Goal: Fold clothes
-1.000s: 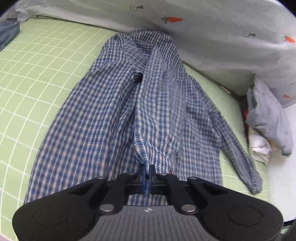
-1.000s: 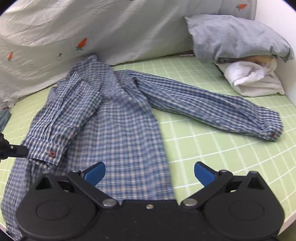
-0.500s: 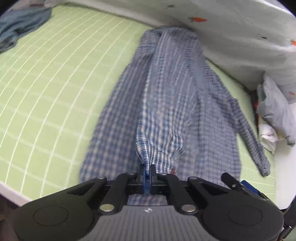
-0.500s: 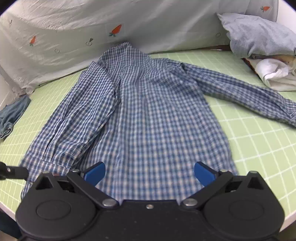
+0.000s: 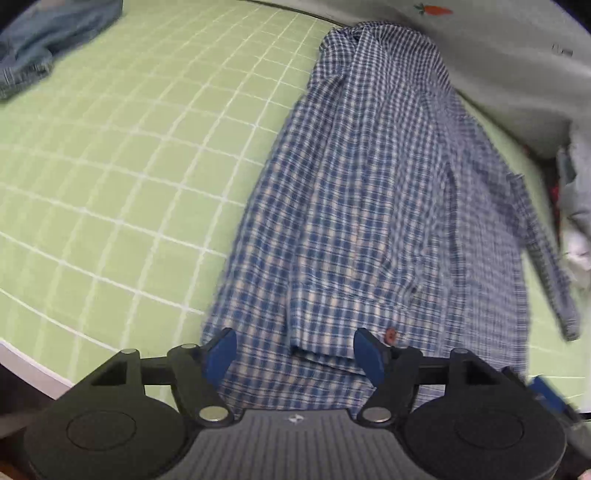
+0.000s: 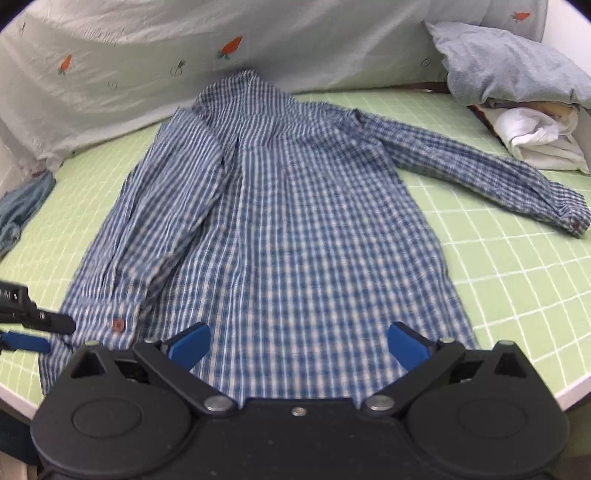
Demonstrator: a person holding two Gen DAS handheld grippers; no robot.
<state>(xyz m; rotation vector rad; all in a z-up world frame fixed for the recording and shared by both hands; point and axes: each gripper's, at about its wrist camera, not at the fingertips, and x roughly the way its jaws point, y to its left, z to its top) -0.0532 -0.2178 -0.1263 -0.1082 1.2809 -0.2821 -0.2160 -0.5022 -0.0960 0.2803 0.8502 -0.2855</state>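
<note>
Both sets of jaws are seen spread wide with nothing between them: the left gripper (image 5: 295, 349) is held over the shirt's hem near the folded-in cuff, and the right gripper (image 6: 298, 345) is held over the hem further right. Most of each view is filled by a green mat (image 6: 509, 258) ruled with a white grid, by which the work surface is covered up to a pale rounded edge. Along the far side a light grey sheet (image 6: 147, 55) printed with small orange carrots is draped as a backdrop. On the mat a blue checked shirt (image 6: 295, 221) is laid flat, collar towards the sheet and hem towards the grippers; its left sleeve (image 6: 173, 206) is folded in along the body, a reddish cuff button showing near the hem, while its right sleeve (image 6: 480, 173) is stretched out across the grid. A grey garment (image 6: 506, 66) is piled at the far right corner, with white cloth (image 6: 532, 136) bundled beneath it. A crumpled blue denim piece (image 5: 48, 33) is left at the far left edge.
</note>
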